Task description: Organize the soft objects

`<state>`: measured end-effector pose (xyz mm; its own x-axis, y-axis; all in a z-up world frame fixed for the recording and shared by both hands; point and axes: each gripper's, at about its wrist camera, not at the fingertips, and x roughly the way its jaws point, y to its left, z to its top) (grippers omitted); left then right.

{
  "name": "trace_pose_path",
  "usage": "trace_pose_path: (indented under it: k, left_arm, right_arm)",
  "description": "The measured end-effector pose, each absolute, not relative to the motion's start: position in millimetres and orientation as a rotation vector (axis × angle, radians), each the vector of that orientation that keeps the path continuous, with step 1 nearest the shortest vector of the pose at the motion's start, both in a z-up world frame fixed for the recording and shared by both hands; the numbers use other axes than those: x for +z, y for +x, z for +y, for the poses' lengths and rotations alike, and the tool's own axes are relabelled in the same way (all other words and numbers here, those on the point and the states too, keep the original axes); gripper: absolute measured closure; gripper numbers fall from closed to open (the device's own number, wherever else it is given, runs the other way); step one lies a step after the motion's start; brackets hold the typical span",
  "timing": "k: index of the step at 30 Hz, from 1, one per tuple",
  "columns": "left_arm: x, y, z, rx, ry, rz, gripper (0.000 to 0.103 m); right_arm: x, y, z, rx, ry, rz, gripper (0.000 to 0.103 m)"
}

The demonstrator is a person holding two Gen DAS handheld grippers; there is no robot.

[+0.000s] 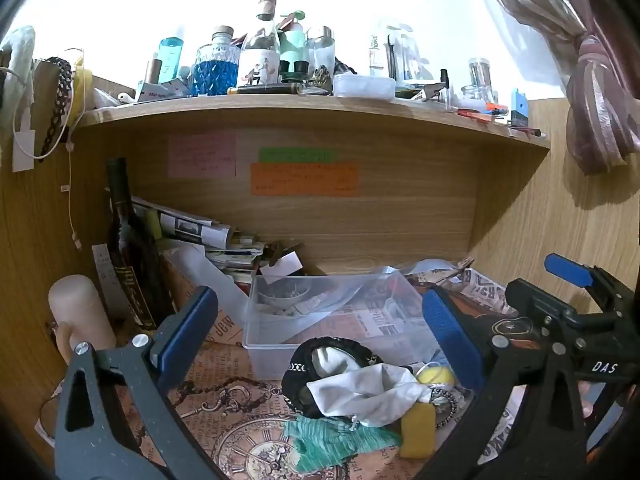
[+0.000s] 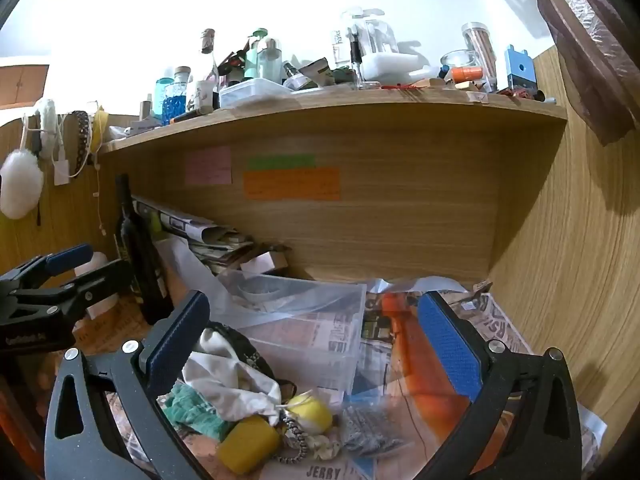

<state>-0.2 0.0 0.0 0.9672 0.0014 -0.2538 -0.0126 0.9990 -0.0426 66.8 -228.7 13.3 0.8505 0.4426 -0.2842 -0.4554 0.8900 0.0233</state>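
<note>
**Inspector:** State of the two tools?

**Assistant:** The left gripper (image 1: 320,334) is spread wide and holds nothing. It hangs above the heap with the heap between its fingers. The right gripper (image 2: 314,344) is likewise spread and empty, poised a little to the side of the same heap.

**Inspector:** And the soft objects?

**Assistant:** They lie loose in one pile on the bench (image 1: 224,364), which is covered in printed paper, just in front of the clear plastic bin (image 1: 320,316). The white cloth pouch (image 1: 360,394) is draped over the black mesh cap (image 1: 304,364). The green knitted cloth (image 1: 332,440) lies flat at the near edge. The yellow sponge (image 2: 248,442) and the yellow ball (image 2: 310,412) touch the pouch's lower end, with a beaded band (image 2: 294,438) beside them.

**Inspector:** Why that stance?

**Assistant:** In my judgement nothing is sorted yet. The bin looks like the intended receptacle, though a clear plastic sheet (image 1: 312,300) lies across its mouth and some small items already sit inside. Both grippers are open to take a first piece, probably the pouch, since it lies uppermost.

**Inspector:** Risks?

**Assistant:** The pouch's cord may drag the ball along, and the sheet may block the drop.
</note>
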Motion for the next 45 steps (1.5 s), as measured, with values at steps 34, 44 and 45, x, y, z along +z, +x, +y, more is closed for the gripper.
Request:
trace_pose_path:
  k: [34,44,45]
  left_arm:
    - [-1.3,-0.1,4.2,-0.006,-0.052,0.247,0.0]
    - [-2.3,0.6,4.2,-0.008,-0.049,0.249,0.0]
    - [-2.3,0.8,4.5,-0.007,-0.049,0.249,0.0]
  right_arm:
    - [14.2,64.4,-225.9,0.495,-0.038,0.288,0.0]
    - [14.2,64.7,-226.8,0.498,-0.031,0.292,0.0]
    - [14.2,64.8,-227.0,0.498,-0.031,0.292,0.0]
